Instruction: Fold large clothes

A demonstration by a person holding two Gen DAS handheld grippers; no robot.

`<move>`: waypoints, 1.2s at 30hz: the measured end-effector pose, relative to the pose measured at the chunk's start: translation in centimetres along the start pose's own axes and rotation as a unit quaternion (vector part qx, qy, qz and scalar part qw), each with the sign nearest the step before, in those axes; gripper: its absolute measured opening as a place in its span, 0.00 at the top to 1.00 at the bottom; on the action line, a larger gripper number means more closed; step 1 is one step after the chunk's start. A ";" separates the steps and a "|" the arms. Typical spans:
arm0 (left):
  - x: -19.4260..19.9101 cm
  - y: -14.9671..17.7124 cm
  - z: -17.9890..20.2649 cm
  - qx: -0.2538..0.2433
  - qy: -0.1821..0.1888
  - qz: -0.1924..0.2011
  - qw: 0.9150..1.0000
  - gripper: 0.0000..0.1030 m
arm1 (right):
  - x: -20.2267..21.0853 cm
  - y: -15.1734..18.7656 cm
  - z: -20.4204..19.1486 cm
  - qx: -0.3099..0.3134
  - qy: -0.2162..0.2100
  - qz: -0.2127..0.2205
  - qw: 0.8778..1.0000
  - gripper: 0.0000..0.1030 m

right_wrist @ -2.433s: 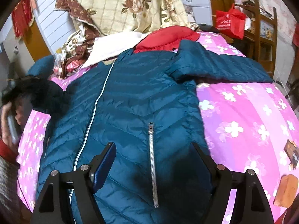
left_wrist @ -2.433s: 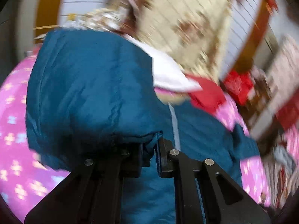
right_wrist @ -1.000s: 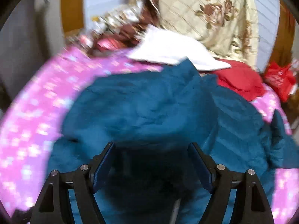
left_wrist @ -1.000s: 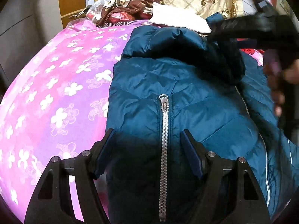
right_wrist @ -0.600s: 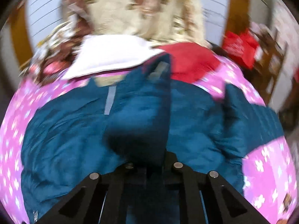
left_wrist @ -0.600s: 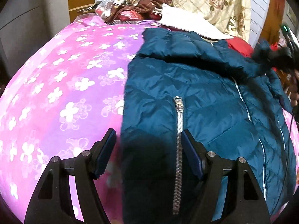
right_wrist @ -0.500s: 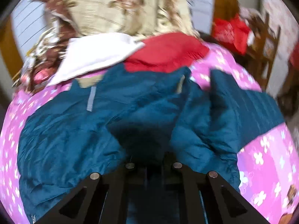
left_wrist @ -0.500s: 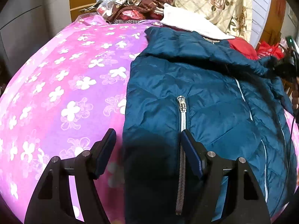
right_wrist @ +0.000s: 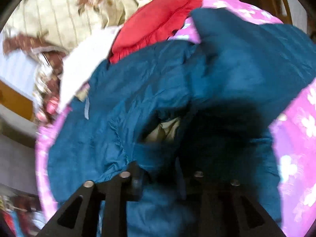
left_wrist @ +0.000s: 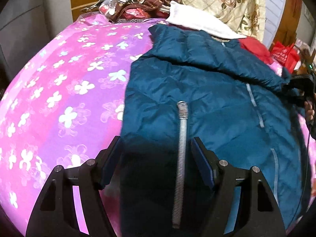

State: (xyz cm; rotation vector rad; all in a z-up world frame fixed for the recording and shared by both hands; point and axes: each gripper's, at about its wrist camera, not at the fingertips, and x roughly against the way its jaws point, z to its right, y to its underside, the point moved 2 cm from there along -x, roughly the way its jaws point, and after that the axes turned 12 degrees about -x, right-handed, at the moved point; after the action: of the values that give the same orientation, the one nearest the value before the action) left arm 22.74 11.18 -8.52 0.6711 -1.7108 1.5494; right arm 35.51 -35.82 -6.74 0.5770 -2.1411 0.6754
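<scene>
A teal quilted jacket (left_wrist: 207, 98) lies front-up on a pink flowered bedspread (left_wrist: 69, 83), with a silver pocket zipper (left_wrist: 181, 134) running toward me. One sleeve (left_wrist: 217, 63) is folded across its chest to the right. My left gripper (left_wrist: 156, 158) is open and empty, low over the jacket's lower edge. My right gripper (right_wrist: 160, 179) is shut on the end of the sleeve (right_wrist: 158, 154); it also shows at the right edge of the left wrist view (left_wrist: 296, 90). The right wrist view is blurred.
At the head of the bed lie a white cloth (left_wrist: 197, 23), a red garment (right_wrist: 158, 21), a floral cream quilt (left_wrist: 227, 2) and brown patterned bedding (left_wrist: 142, 2). A red bag (left_wrist: 284, 55) stands at the far right. A grey wall (left_wrist: 23, 25) runs on the left.
My right gripper has pulled the sleeve further right across the jacket and tilted. My left gripper stays open and has edged slightly forward over the hem.
</scene>
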 end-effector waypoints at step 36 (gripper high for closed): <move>0.5 0.8 9.0 -0.088 0.040 0.052 0.994 0.30 | 4.3 -12.9 17.6 -0.170 -0.067 0.096 0.978 0.92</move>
State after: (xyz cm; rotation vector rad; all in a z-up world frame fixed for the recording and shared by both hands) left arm 20.31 2.42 -8.78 0.4319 -1.8206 1.4538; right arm 30.97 -57.47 -9.29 0.2363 -2.3908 0.3642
